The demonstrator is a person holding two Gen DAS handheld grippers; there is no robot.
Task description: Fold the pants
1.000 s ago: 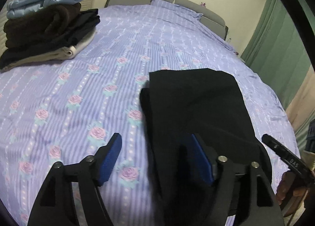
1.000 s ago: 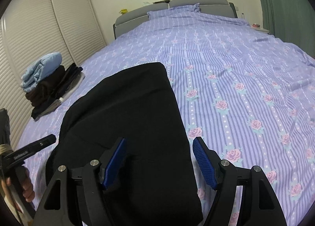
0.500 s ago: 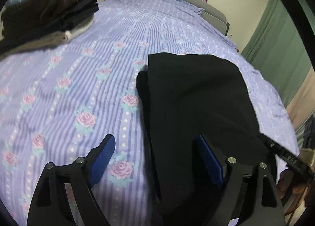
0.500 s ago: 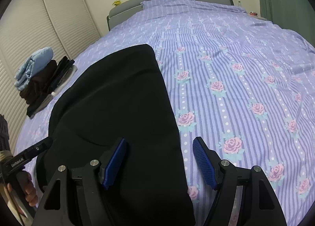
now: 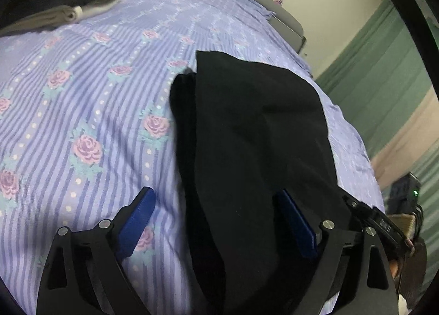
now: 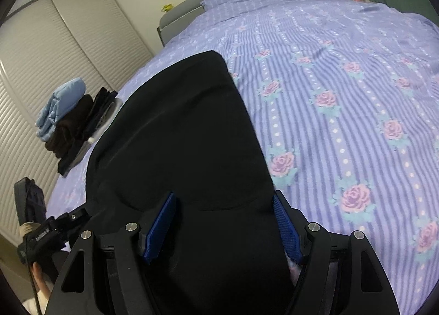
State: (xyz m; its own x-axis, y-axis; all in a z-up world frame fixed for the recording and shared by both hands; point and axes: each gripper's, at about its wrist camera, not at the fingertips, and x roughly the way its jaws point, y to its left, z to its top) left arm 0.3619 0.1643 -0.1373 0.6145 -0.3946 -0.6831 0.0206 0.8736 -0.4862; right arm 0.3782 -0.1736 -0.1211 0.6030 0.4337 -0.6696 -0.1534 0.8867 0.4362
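Black pants are lying lengthwise on the bed, already doubled into a long strip.

The cloth is looking soft, light and limp, so I judge it will be sagging and sliding if taken in the middle; the near corners of the strip are the better places to hold. The left gripper is standing with its jaws spread wide over the left edge of the pants, one blue pad on the sheet and one over the cloth. The right gripper is also spread, straddling the near end without pinching it. A stack of folded clothes is sitting well apart, near the wardrobe doors.
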